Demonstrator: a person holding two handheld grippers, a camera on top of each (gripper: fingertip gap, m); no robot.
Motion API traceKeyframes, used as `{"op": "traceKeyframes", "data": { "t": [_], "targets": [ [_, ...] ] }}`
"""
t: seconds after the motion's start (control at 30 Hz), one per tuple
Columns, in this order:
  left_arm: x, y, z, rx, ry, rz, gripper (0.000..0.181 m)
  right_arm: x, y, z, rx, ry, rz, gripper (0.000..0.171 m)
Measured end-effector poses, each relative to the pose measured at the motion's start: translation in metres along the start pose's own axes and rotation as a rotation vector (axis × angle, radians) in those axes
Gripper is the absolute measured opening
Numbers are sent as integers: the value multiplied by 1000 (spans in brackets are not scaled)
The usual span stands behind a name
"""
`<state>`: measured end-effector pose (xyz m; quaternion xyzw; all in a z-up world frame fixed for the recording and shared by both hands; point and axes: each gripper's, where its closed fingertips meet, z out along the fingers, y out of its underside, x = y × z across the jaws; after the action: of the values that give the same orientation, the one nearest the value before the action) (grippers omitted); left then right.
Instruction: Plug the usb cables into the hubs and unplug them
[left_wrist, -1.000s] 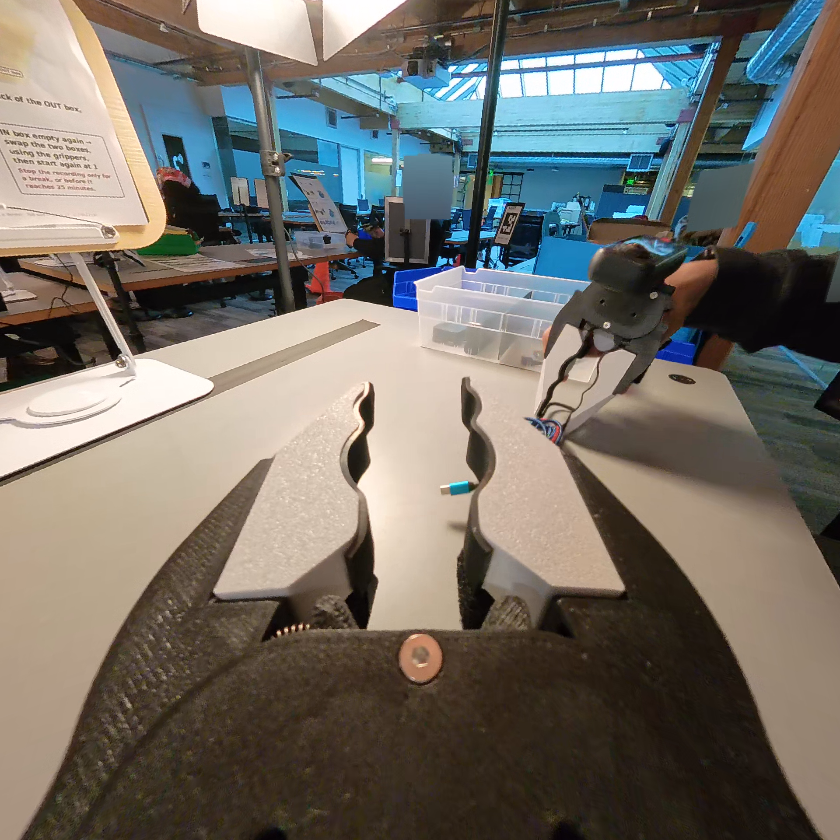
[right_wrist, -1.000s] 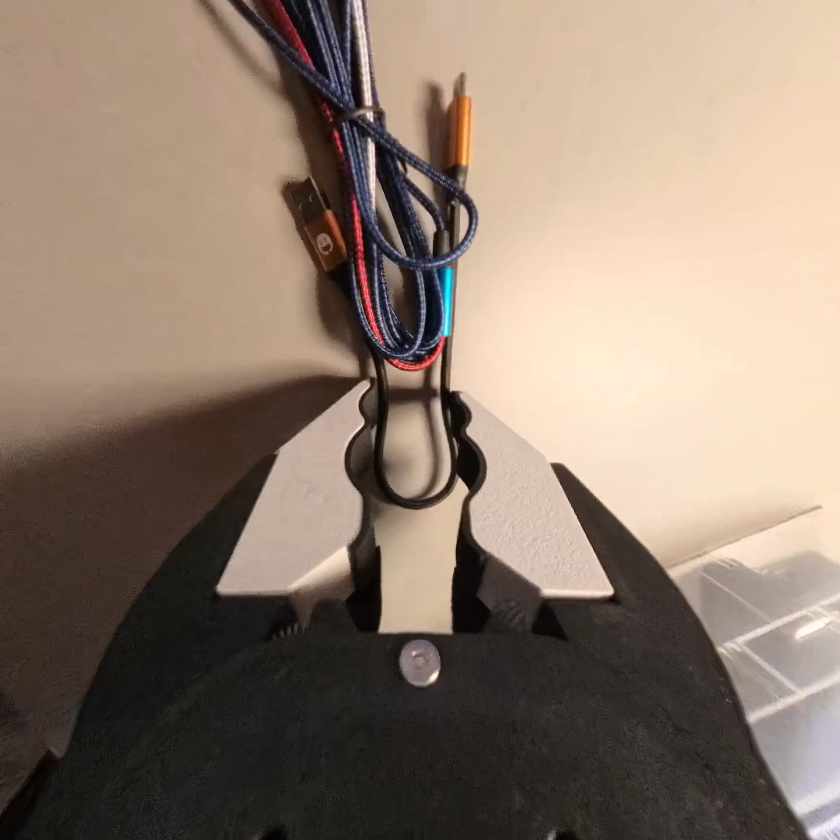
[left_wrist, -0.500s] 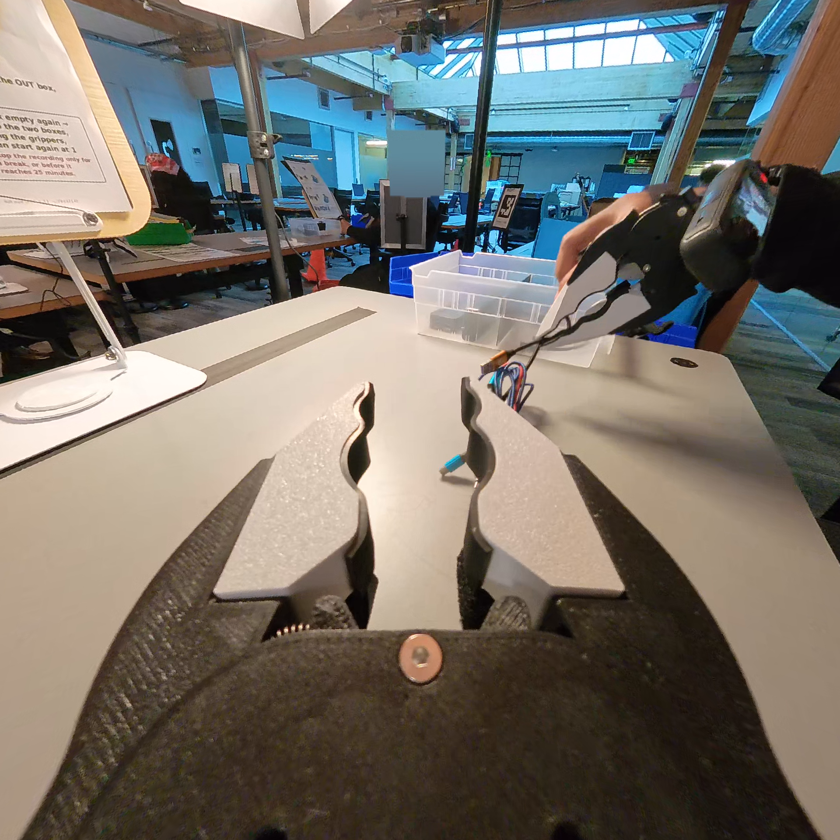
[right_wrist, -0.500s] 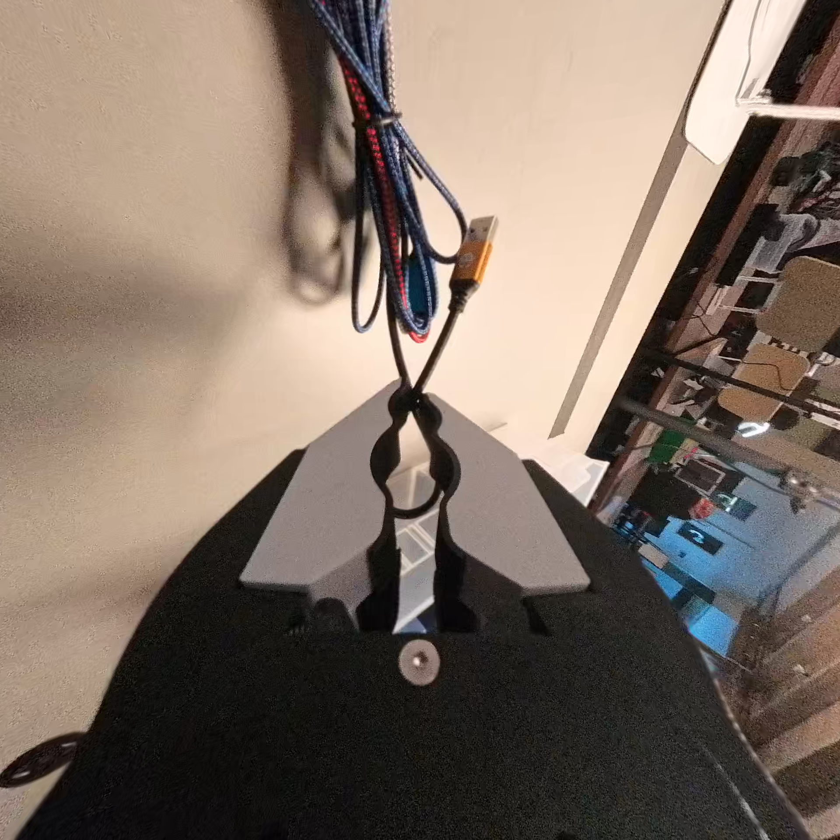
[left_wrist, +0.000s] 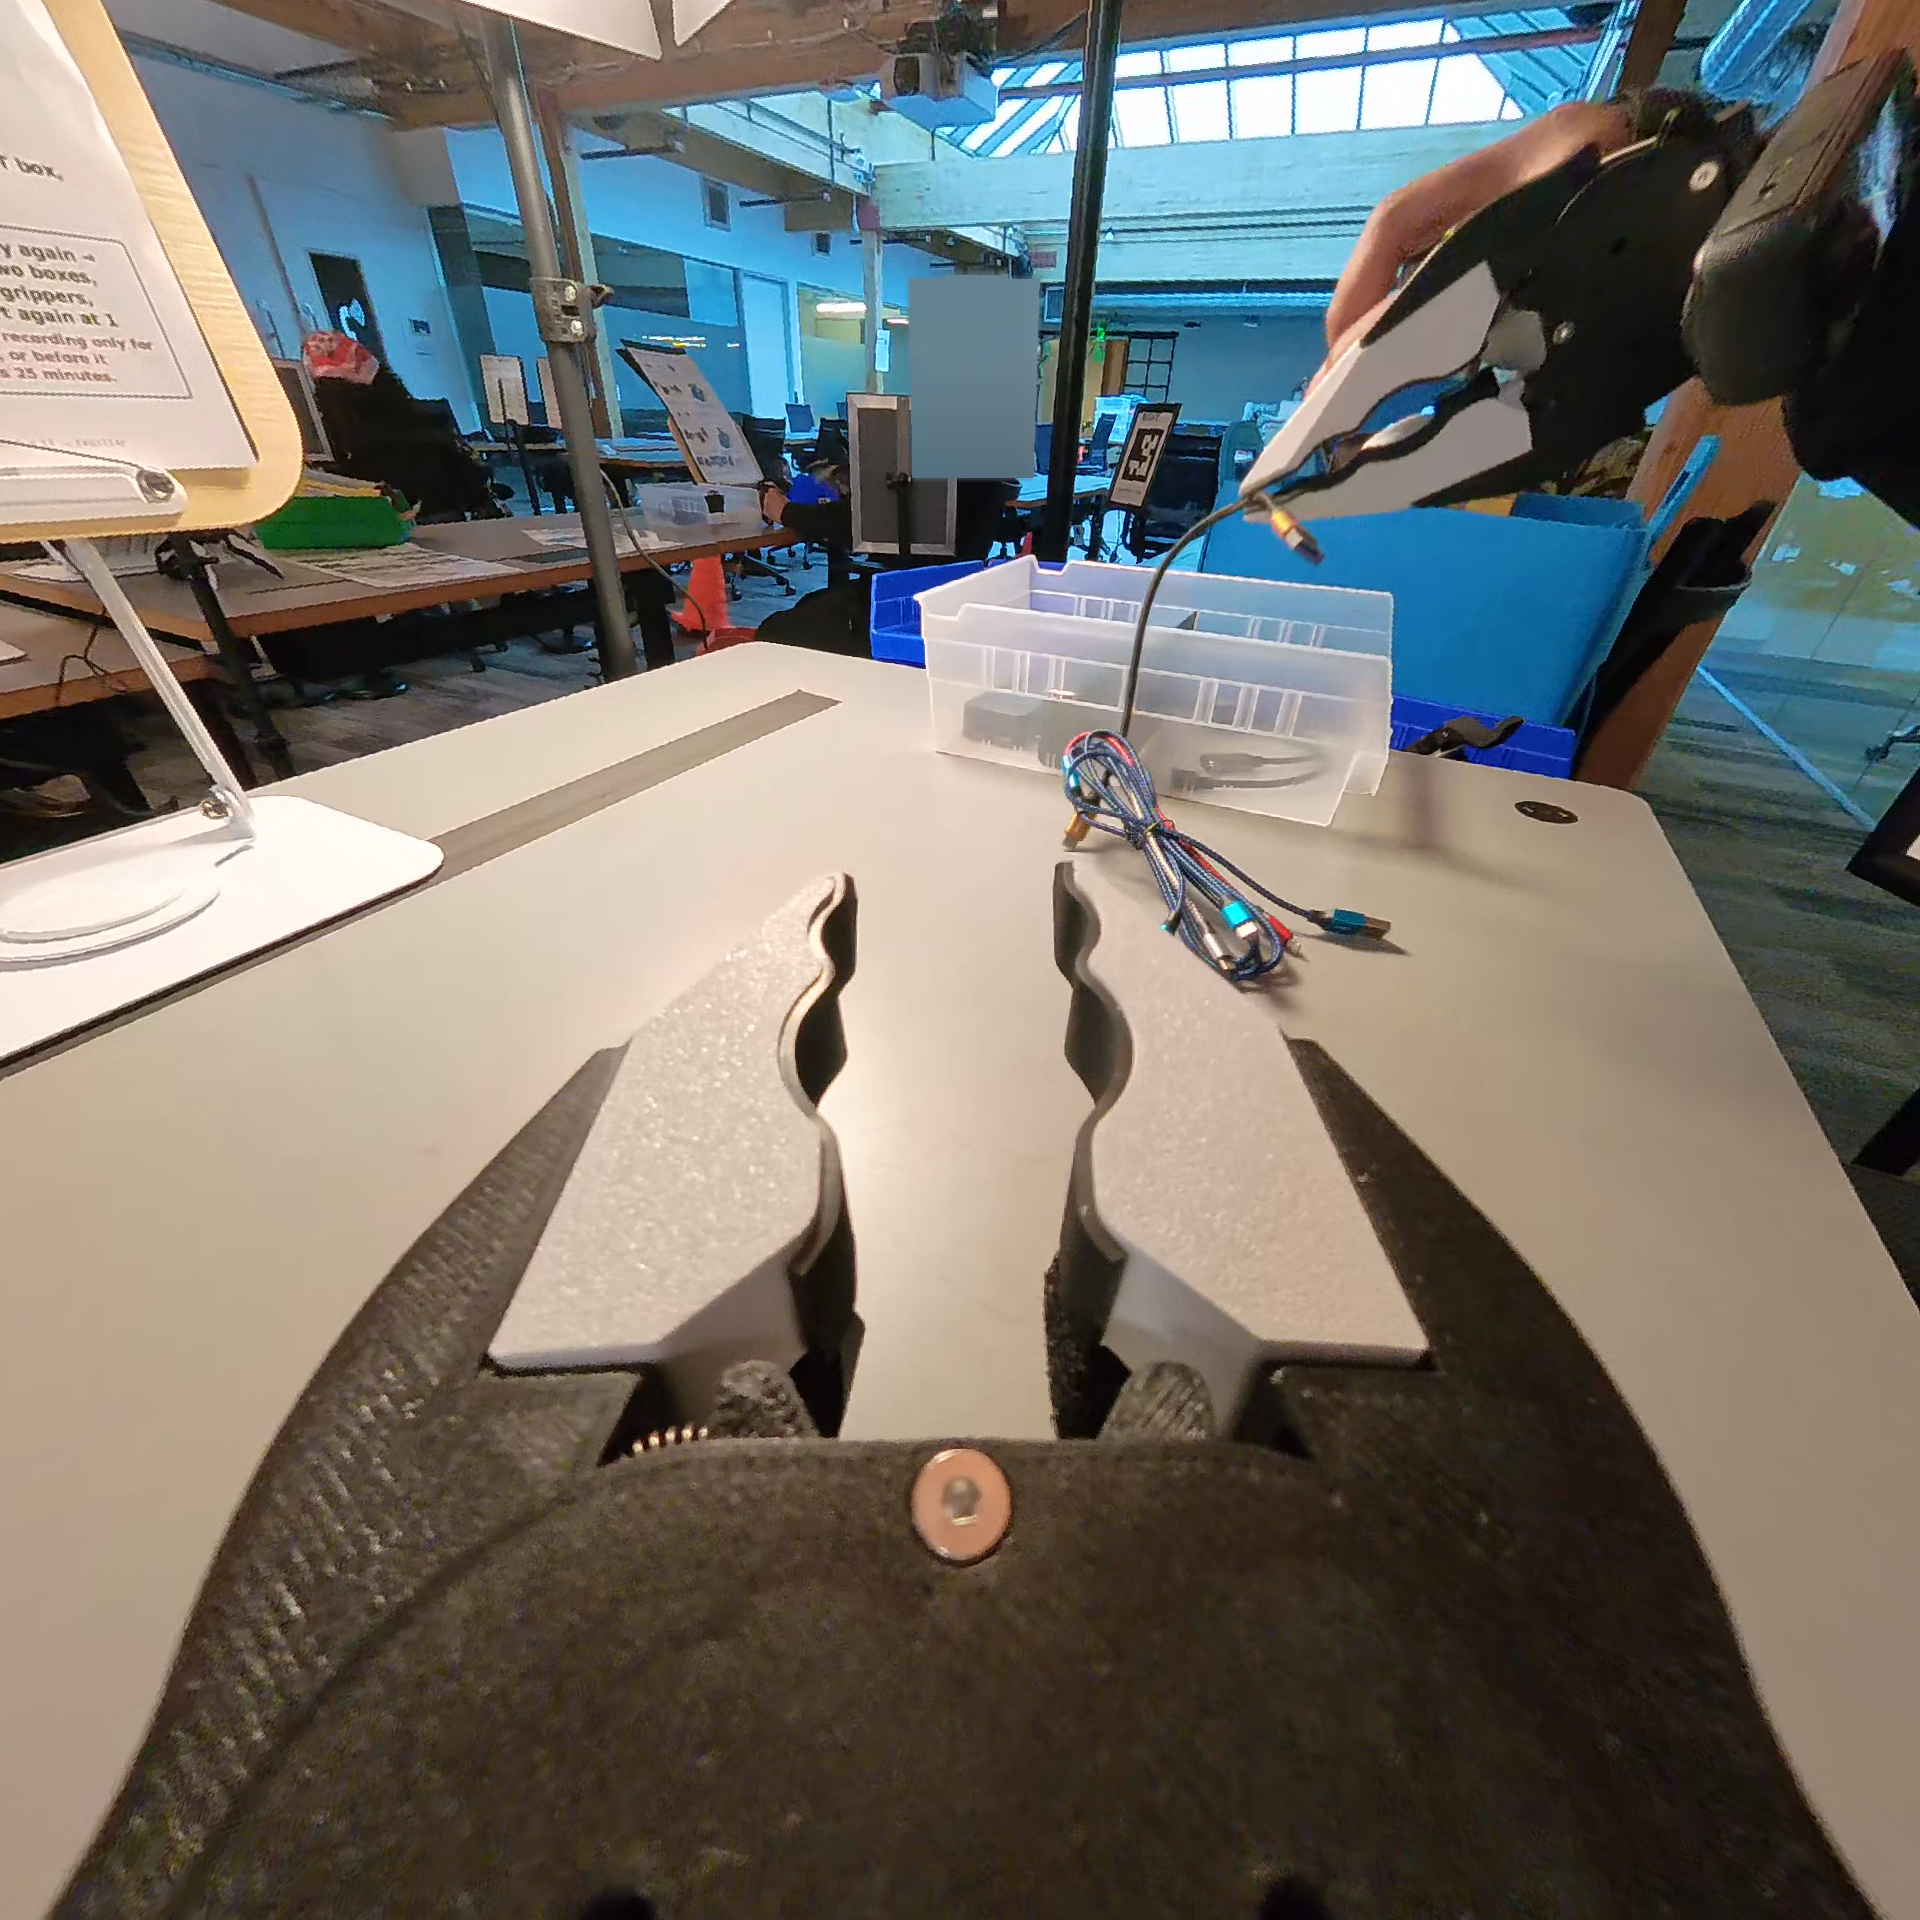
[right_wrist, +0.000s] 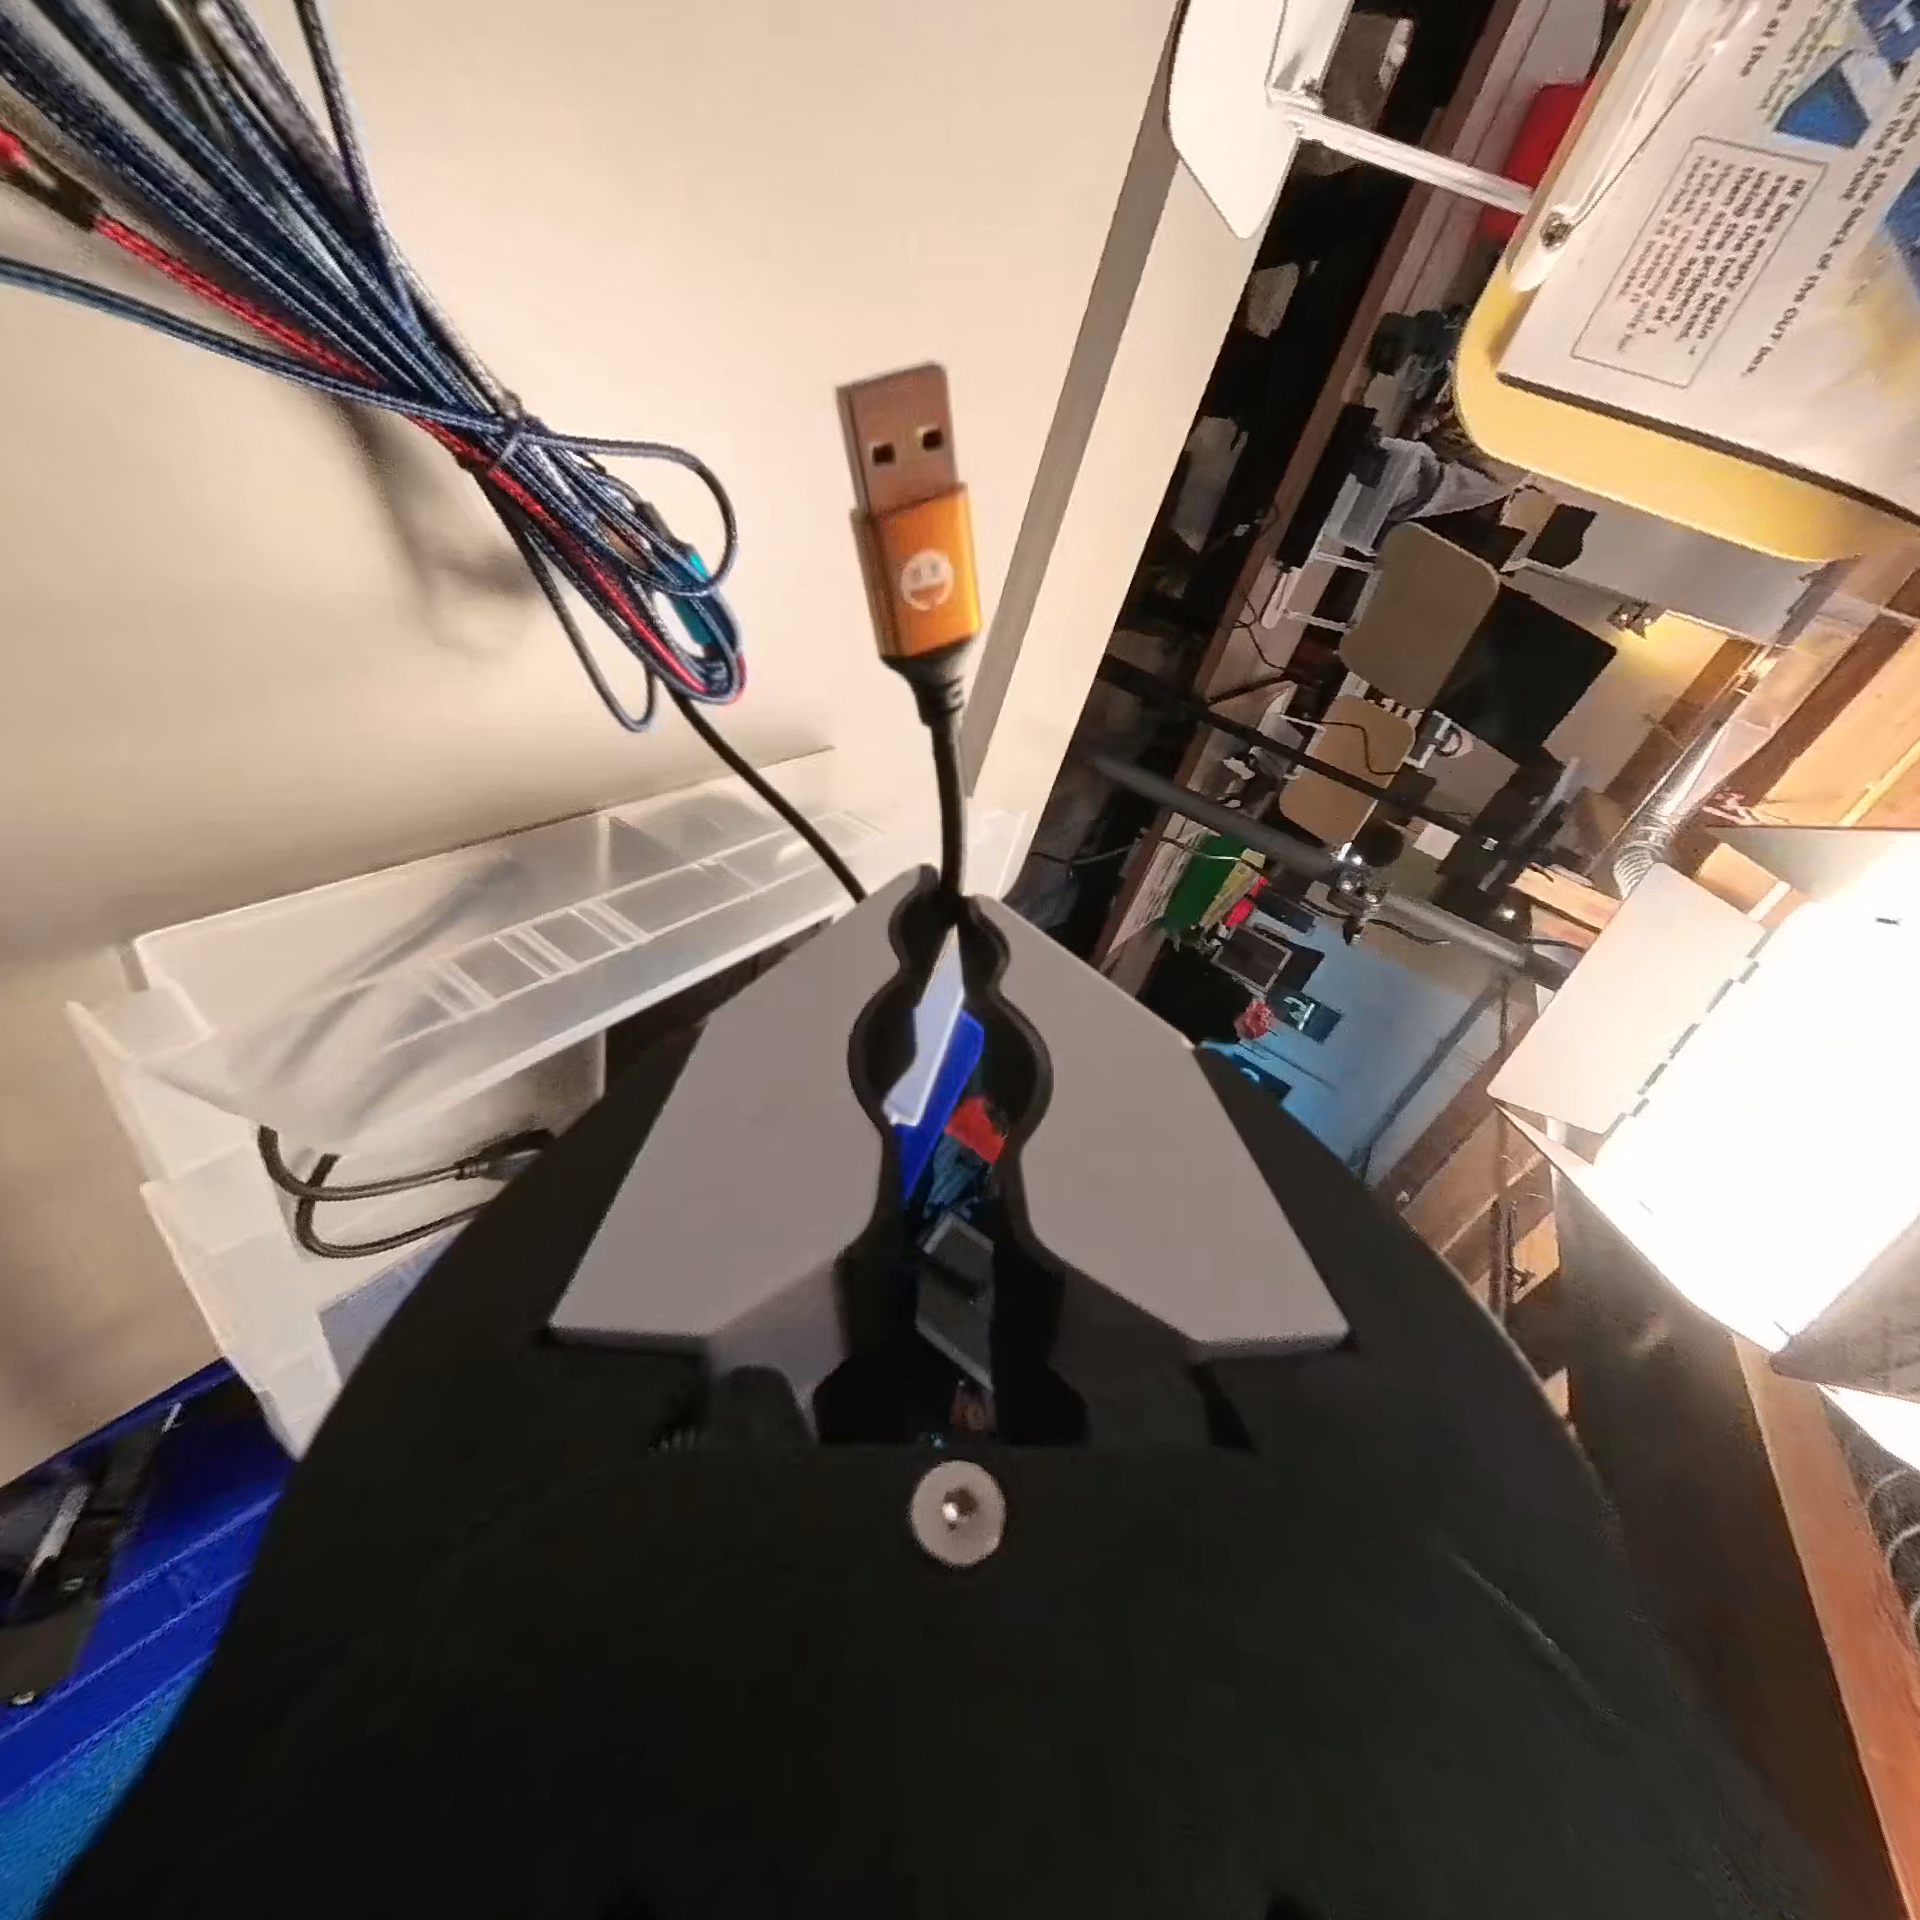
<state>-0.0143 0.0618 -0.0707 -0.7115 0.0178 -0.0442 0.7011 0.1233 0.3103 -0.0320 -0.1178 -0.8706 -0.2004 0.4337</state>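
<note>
A: My right gripper (right_wrist: 951, 909) is pinched tight on a thin black cable (right_wrist: 943, 790) just behind its orange metal USB-A plug (right_wrist: 914, 530). Plug sticks out at 12 o'clock from the tips, contacts visible.

B: And from the other camera?

A: Right gripper (left_wrist: 1262, 488) is up at 1 o'clock, well above the grey tabletop (left_wrist: 416, 1091). The black cable hangs down to a tied bundle of blue and red braided cables (left_wrist: 1174, 862) lying on the table at 1 o'clock, just beside my right fingertip. A teal plug (left_wrist: 1351, 922) pokes out of the bundle at its 3 o'clock.

B: Left gripper?

A: Left gripper (left_wrist: 954, 914) is spread apart, nothing in it, bare table between the fingers.

B: Room?

A: Clear plastic compartment bin (left_wrist: 1247, 665) at 12–1 o'clock behind the bundle. White stand base (left_wrist: 260, 883) at 10 o'clock. Table edge (left_wrist: 1766, 1091) runs down the 3 o'clock side. Hubs: cannot tell.
</note>
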Motion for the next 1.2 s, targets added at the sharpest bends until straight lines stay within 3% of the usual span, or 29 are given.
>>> {"op": "traceKeyframes", "data": {
  "t": [0.3, 0.73, 0.9, 1.2],
  "targets": [
    [-1, 2, 1, -5, 0, -6, 39, 72, 29, -30, -35, 306, -23, 2],
    [9, 3, 3, -20, 30, -5, 40, 151, 13, -69, -37, 642, -26, 3],
    [13, 1, 3, -21, 40, 1, 40, 134, 35, -68, -47, 552, 77, 3],
    [26, 2, 6, -28, 75, 3, 40, 65, 155, -78, -142, 439, 467, 2]
  ]
}}
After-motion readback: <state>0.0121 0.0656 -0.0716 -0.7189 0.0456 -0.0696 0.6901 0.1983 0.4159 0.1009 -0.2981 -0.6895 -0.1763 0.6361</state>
